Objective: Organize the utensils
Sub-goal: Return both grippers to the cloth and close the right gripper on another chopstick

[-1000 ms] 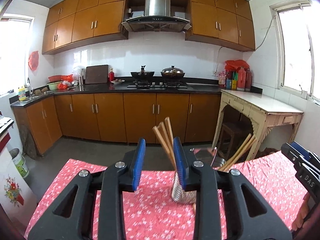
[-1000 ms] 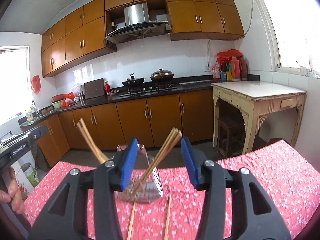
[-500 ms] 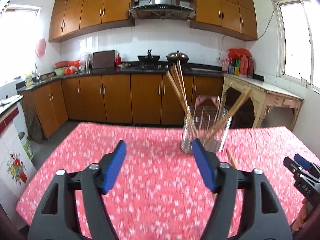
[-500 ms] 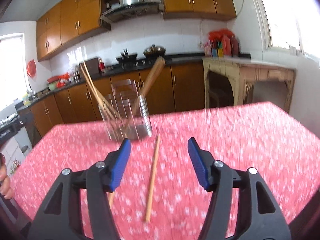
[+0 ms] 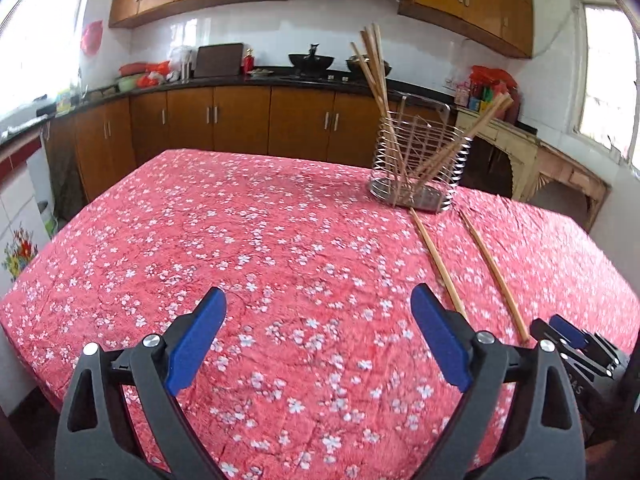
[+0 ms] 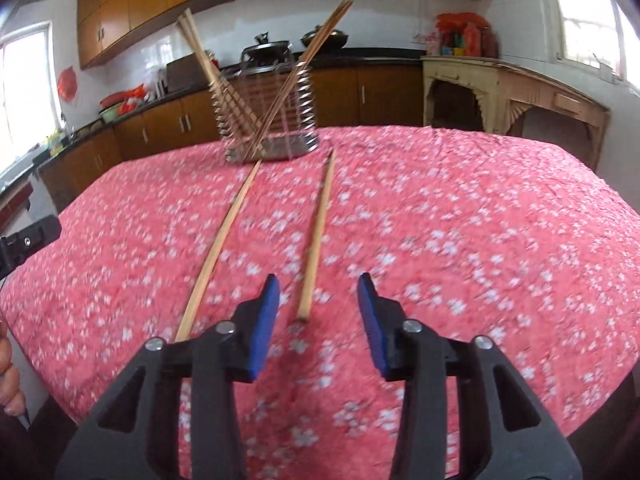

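A wire utensil holder (image 5: 416,160) (image 6: 268,120) stands at the far side of the red floral table (image 5: 240,240), with several wooden chopsticks leaning in it. Two loose chopsticks (image 5: 438,264) (image 5: 496,272) lie on the cloth in front of it. My left gripper (image 5: 319,300) hovers low over bare cloth, left of them; its jaws are opening wide with nothing between them. My right gripper (image 6: 319,284) is closing, with the near end of the right chopstick (image 6: 318,228) between its jaws, untouched. The left chopstick (image 6: 220,244) lies just outside its left finger.
The table's near edge is just below both grippers. A cream side table (image 5: 560,160) (image 6: 520,84) stands at the right and brown kitchen cabinets (image 5: 240,120) behind. The right gripper (image 5: 568,336) shows at the left view's lower right. A hand (image 6: 8,380) is at the left edge.
Both grippers have sunk toward the tablecloth and tilted down. The left jaws spread wide. The right jaws widened, then narrowed around the near end of a loose chopstick.
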Demonstrator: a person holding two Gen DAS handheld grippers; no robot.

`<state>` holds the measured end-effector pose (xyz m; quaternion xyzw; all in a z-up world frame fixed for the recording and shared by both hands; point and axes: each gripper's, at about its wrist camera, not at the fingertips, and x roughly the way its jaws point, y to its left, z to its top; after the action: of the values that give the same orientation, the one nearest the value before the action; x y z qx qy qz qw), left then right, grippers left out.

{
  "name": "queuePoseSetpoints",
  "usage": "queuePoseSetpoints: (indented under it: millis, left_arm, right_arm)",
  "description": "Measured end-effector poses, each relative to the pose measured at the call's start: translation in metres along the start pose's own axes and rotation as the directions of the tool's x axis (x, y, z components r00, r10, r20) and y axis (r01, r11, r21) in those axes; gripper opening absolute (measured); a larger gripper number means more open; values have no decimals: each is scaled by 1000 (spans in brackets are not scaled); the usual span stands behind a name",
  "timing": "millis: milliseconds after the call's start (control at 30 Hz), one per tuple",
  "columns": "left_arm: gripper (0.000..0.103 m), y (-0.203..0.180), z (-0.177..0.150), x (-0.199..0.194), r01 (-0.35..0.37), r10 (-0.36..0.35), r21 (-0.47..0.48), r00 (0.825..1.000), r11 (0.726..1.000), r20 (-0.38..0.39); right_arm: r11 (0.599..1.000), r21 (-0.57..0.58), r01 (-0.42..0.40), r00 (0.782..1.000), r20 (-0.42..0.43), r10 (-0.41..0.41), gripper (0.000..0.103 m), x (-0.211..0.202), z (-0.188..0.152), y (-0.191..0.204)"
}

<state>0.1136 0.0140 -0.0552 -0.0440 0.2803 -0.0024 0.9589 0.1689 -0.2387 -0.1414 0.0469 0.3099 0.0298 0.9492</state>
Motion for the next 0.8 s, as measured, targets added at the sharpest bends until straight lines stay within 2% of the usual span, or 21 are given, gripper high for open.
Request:
queuePoseSetpoints:
  millis: [133,267,367,500,633,800]
  left_arm:
    - [93,-10,-5,-4,23,-24,50,1000,999,12]
    - [93,-15,-7,-3,42,-42,48,999,998,2]
    - [92,-18,-11,-2,57,-57,47,998,997,-6]
    - [90,-29,-16,3,97,-95,55,995,994,-28]
    - [89,-48,-22,6,146,-143,81,989,986,-47]
    - [79,-76,-33,14,197,-187,119,978,973,-89]
  right_arm:
    - [1000,-8,-3,1000,-29,2,21,9,-5,7]
    - [1000,-7,12,1000,-25,-12,17,12,-6,7]
    - [1000,-3,26,1000,-16,-26,9,13,-5,7]
    - [998,31,58,998,4,-58,7,14,-5,-2]
    - [981,136,138,990,11,-141,7,10,-5,-35]
    - [969,181,167,985,6,-170,7,7,-5,-59]
